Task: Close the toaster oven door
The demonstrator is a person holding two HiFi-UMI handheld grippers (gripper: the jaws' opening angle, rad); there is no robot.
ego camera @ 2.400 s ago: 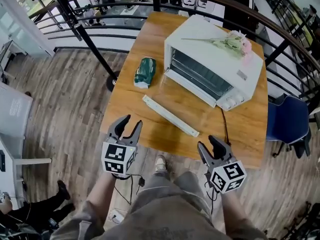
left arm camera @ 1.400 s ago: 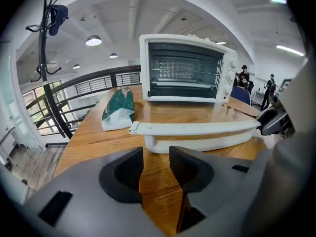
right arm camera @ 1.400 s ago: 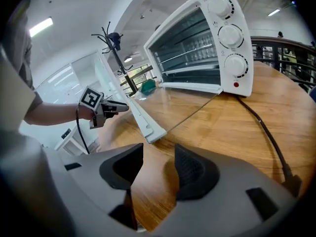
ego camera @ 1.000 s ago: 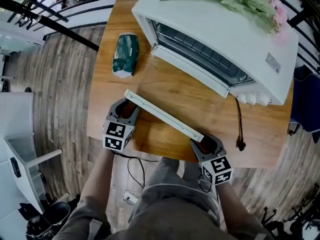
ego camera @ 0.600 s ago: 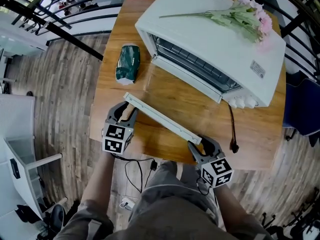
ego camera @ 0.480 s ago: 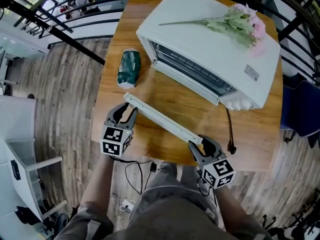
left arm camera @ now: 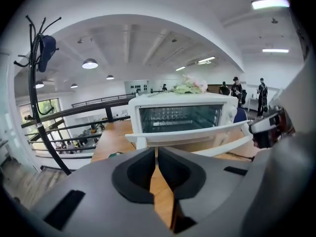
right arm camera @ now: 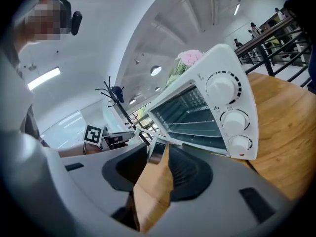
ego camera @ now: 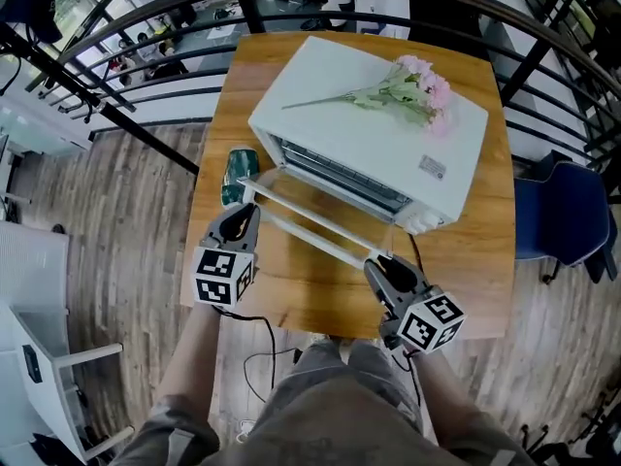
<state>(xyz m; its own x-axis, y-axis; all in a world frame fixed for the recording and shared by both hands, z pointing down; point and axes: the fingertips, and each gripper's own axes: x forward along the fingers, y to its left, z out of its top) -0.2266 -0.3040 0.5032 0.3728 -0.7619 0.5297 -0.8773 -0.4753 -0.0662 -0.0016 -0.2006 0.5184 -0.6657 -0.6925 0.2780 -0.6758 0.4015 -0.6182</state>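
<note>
The white toaster oven (ego camera: pixel 369 134) stands on the wooden table (ego camera: pixel 291 289), and its door (ego camera: pixel 310 226) is lifted partway off the tabletop. My left gripper (ego camera: pixel 241 219) sits at the door's left end, shut. In the left gripper view its jaws (left arm camera: pixel 157 154) are together just below the door edge (left arm camera: pixel 197 132), with nothing seen between them. My right gripper (ego camera: pixel 380 265) is at the door's right end, and its jaws are closing. In the right gripper view the door's corner (right arm camera: pixel 157 151) lies between the fingers of that gripper (right arm camera: pixel 158 154); I cannot see the pads pressing on it.
Pink flowers (ego camera: pixel 408 85) lie on the oven's roof. A green packet (ego camera: pixel 233 168) rests left of the door. The oven's cord (ego camera: pixel 415 250) hangs past the right gripper. A dark railing (ego camera: pixel 146 27) curves behind the table, and a blue chair (ego camera: pixel 563 226) stands to the right.
The door was lying flat on the table and now stands raised toward the oven. Both grippers have moved up and forward with it. The left jaws have gone from open to shut.
</note>
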